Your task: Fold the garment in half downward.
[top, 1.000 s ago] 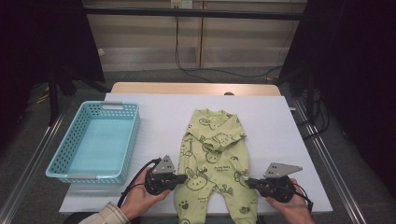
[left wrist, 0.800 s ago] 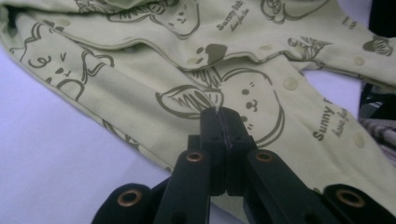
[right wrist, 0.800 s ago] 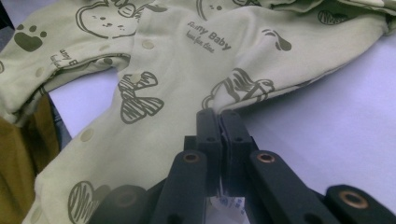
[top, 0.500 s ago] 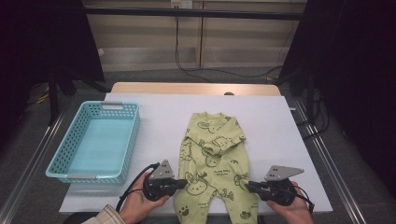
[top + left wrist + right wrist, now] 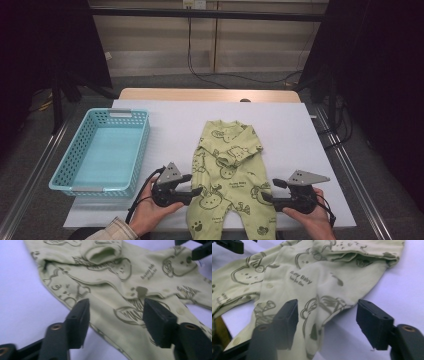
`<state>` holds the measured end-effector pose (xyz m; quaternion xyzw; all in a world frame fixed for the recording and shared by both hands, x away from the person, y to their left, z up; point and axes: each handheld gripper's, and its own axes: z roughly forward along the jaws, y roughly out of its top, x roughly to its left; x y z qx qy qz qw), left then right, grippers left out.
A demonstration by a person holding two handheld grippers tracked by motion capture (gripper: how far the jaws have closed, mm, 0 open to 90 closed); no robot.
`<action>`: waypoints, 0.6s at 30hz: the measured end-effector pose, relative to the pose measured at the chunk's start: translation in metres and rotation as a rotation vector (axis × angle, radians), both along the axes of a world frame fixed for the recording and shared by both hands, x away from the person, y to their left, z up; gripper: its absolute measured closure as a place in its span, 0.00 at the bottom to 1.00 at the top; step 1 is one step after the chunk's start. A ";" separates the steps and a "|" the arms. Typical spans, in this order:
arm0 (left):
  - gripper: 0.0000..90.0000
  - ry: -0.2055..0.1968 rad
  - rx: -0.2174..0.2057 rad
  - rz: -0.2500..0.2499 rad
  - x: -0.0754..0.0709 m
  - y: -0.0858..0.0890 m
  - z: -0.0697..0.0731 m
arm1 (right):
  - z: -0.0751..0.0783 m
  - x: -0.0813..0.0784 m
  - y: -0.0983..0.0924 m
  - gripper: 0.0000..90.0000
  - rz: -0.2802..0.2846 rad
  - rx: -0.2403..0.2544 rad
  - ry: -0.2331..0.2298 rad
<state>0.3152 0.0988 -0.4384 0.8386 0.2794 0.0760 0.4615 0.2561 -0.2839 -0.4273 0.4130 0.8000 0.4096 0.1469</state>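
Far left, a turquoise basket [image 5: 100, 150] sits on the white tabletop [image 5: 300, 130]. Left claw [image 5: 196, 190], jaws apart, at the edge of the green baby romper [image 5: 229, 175] lying flat mid-table. Right claw [image 5: 266, 196], jaws spread too, at the romper's other leg.

Both hands come in from the near edge, each wrapped around a handheld tool. The left hand [image 5: 145, 212], a plaid cuff at its wrist, holds the left gripper [image 5: 196, 191] low with its jaws pointing right — spread wide apart, nothing pinched between them. The right hand [image 5: 312, 220] holds the right gripper [image 5: 264, 196] at about the same level, jaws pointing left toward the other and likewise parted. Each carries a grey three-cornered plate on top, and a dark cable loops back from each toward the wrist.
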 end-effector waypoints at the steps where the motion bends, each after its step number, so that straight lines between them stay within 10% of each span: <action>1: 0.39 -0.002 -0.018 0.017 0.002 0.000 0.000 | 0.000 0.001 0.000 0.35 -0.003 0.008 -0.004; 6: 0.19 0.001 -0.043 0.059 0.012 -0.001 0.001 | 0.001 0.010 -0.001 0.22 -0.047 0.024 -0.007; 18: 0.14 -0.057 -0.028 0.062 0.037 -0.009 0.006 | 0.003 0.029 0.001 0.11 -0.051 0.047 -0.032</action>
